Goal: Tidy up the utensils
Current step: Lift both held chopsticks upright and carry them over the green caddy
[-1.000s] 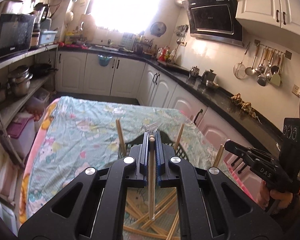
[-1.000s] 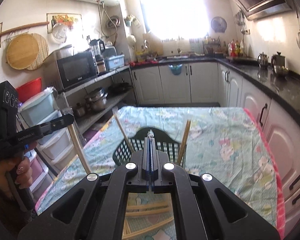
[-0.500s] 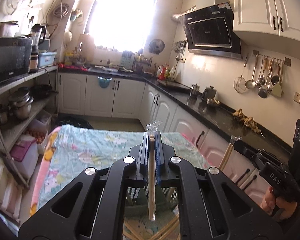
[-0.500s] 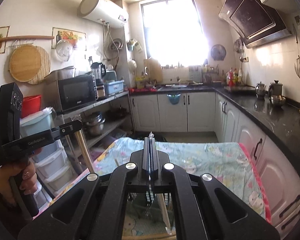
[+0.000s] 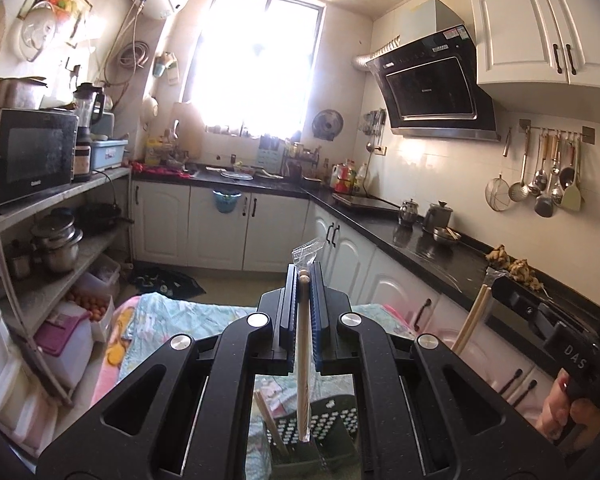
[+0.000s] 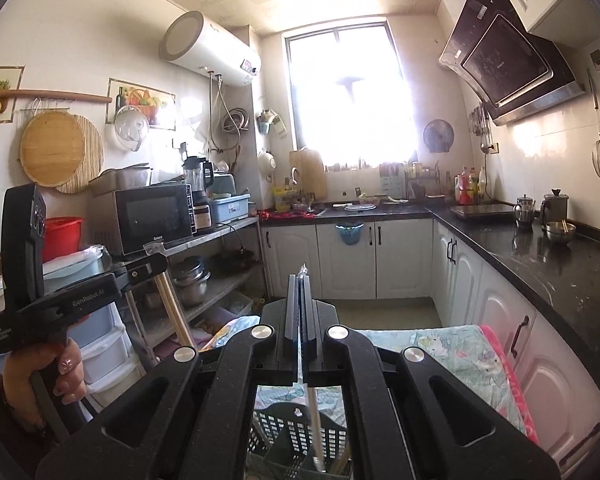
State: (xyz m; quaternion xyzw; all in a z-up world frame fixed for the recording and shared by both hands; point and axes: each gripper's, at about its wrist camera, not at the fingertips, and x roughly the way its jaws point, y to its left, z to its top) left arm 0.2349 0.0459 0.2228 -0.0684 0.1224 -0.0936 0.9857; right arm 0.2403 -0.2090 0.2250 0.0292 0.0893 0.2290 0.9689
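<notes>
Wooden chopsticks in a clear sleeve (image 5: 303, 360), pinched upright by the left hand-held gripper (image 5: 304, 276), hanging tip-down over the black slotted basket (image 5: 332, 428) on the cloth-covered tabletop (image 5: 172, 316), apparently lined up for a drop. From the right wrist: right hand-held gripper (image 6: 300, 280) pressed onto a second sleeved pair (image 6: 314, 420), likewise vertical above the basket for clean entry between slots.
</notes>
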